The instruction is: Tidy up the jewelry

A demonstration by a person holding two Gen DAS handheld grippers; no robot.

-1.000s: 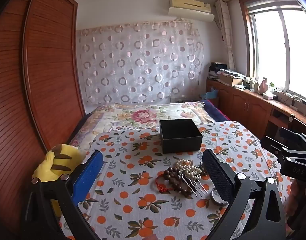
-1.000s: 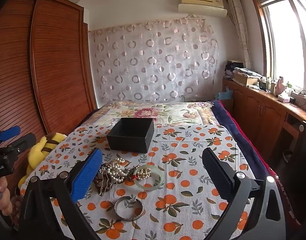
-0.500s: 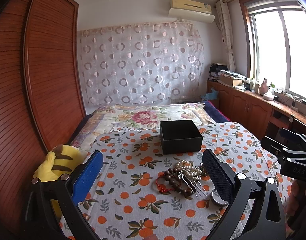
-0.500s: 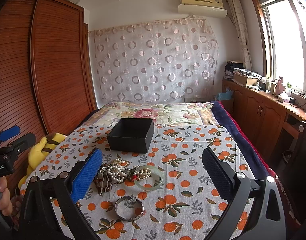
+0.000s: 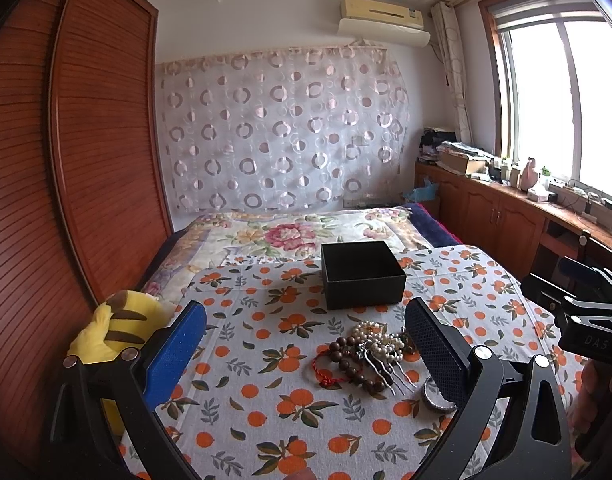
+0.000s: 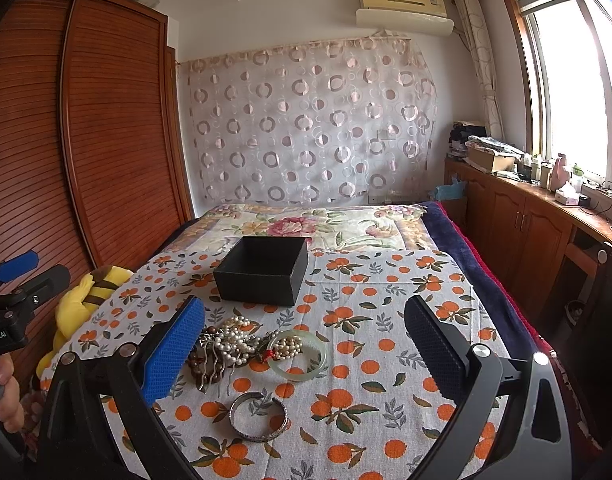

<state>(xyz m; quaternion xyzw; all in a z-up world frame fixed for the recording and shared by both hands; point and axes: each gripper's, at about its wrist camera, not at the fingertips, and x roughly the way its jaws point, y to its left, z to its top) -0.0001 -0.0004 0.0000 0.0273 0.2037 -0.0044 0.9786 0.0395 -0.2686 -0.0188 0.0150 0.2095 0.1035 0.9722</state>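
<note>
Two tools were hovering over the bed, both spread wide with nothing between the pads. The left tool [image 5: 306, 344] sat above the orange-print cloth [image 5: 242, 392], and the right tool [image 6: 306, 344] hung a bit to the right of it.

The jewelry was all piled in one heap on the cloth, near side of the black box [image 6: 262, 270]. That box stood open-topped, farther back, and looked empty from what I could see. In the heap: a brown wooden bead bracelet [image 5: 351, 362] with a red cord [image 5: 325, 374] on its left, a tangle of pearl strands [image 6: 236, 334], and a silver hair comb [image 5: 379, 368] lying on top of the beads. A pale green jade bangle [image 6: 300, 356] touched the right edge of the pile, with pearls spilling into its ring. A silver cuff bracelet [image 6: 258, 416] lay by itself, nearer than everything else.

A yellow plush toy [image 5: 106, 334] was slumped at the left edge of the bed by the wooden wardrobe [image 5: 66, 160].
</note>
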